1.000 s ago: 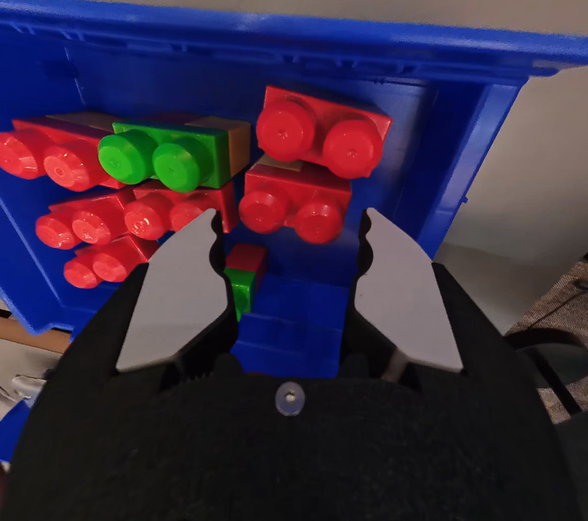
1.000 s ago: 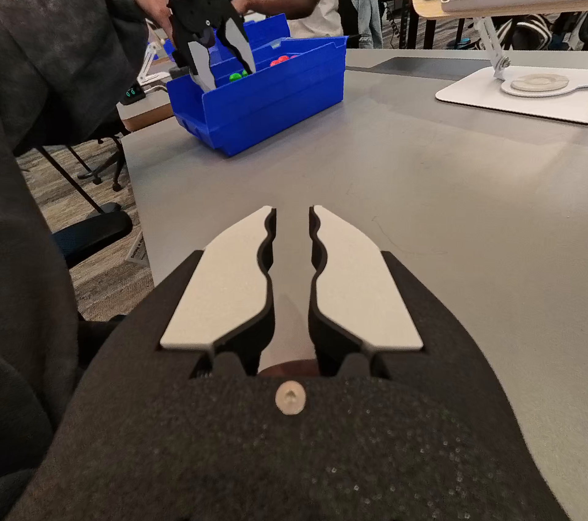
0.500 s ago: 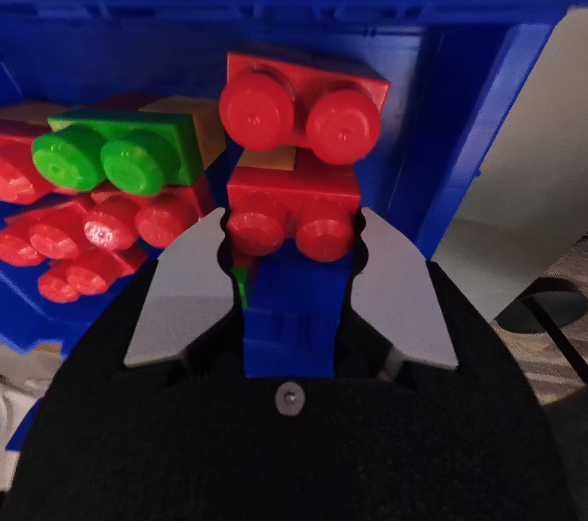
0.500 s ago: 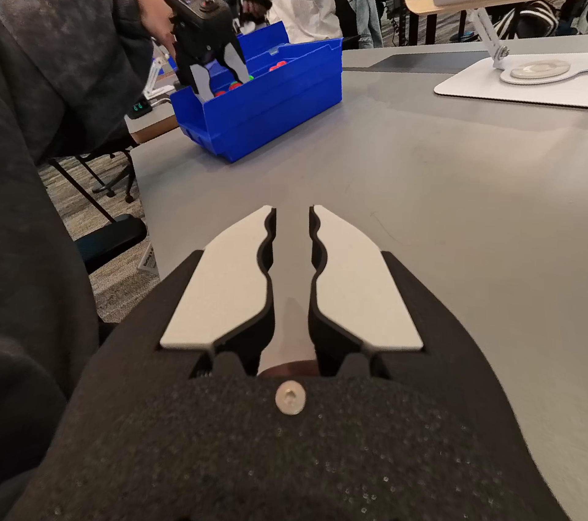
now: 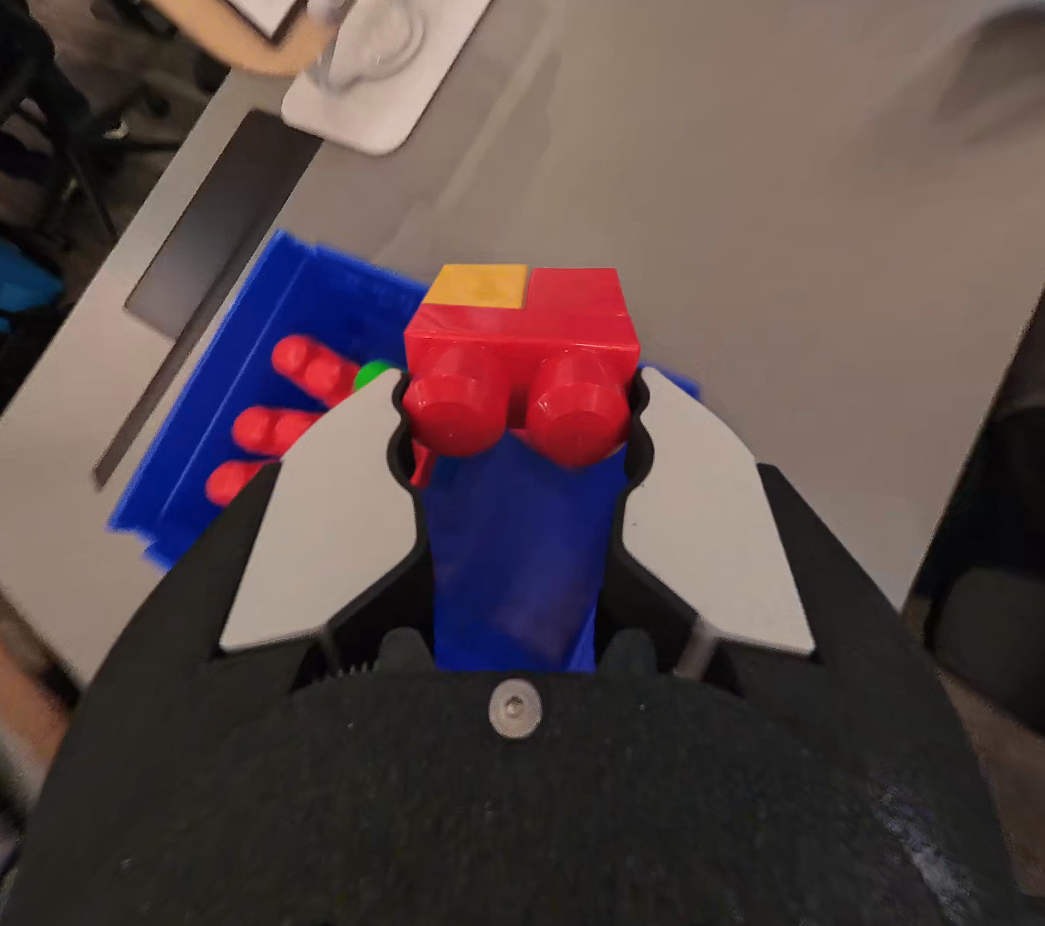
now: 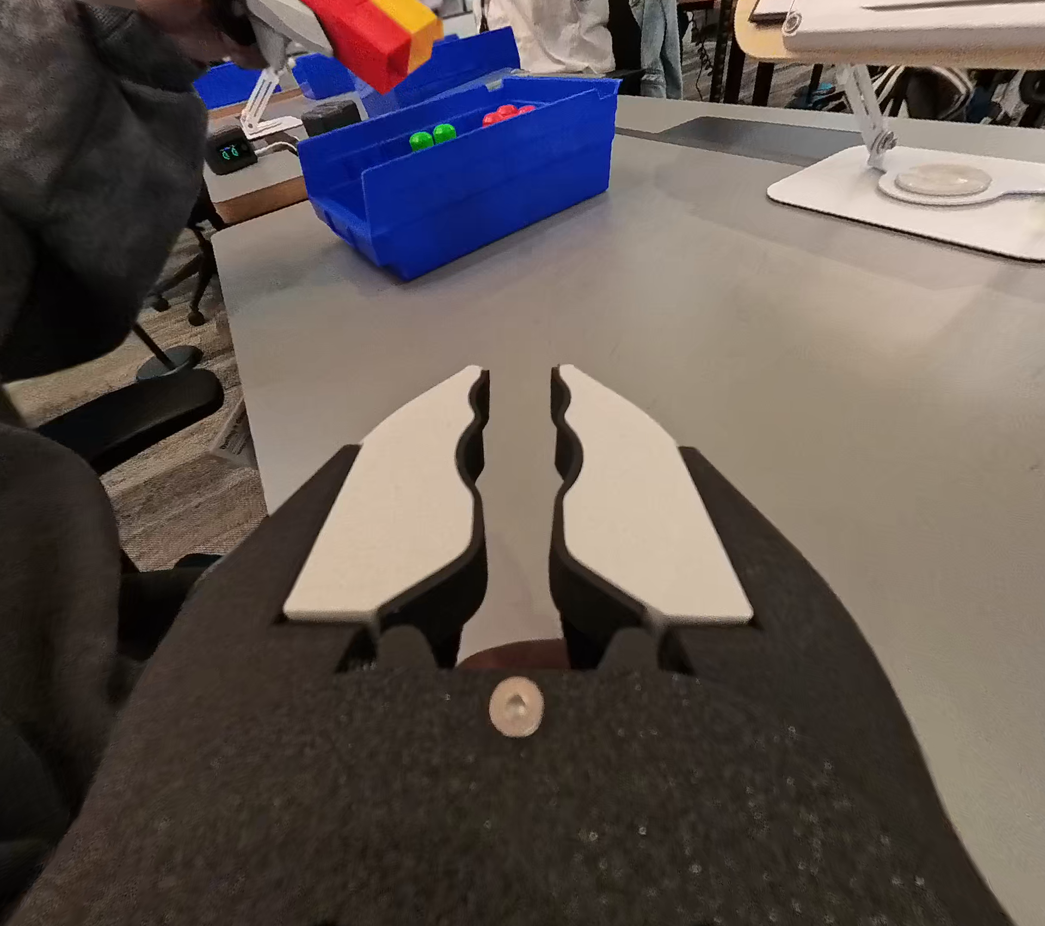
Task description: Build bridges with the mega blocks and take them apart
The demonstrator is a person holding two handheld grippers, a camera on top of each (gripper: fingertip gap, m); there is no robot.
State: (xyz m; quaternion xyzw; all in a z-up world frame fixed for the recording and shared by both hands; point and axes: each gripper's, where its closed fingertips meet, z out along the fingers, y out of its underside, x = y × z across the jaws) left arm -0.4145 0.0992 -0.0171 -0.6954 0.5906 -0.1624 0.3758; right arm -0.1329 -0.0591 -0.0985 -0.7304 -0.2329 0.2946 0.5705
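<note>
A red two-stud block (image 5: 523, 361) is gripped stud-first in the left tongs (image 5: 517, 424) above the blue bin (image 6: 480, 197), while the right tongs (image 6: 519, 378), slightly parted and empty, are held low over the bare counter (image 6: 791, 361).

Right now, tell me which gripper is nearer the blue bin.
Left. The left gripper hangs just above the blue bin, clamping a red block; the right gripper hovers over bare table, well short of it.

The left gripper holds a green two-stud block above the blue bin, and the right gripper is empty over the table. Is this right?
Not quite: the block is red with a yellow patch, not green, as the left wrist view shows. The rest stands: the left gripper holds it above the blue bin, and the right gripper is empty over the table.
</note>
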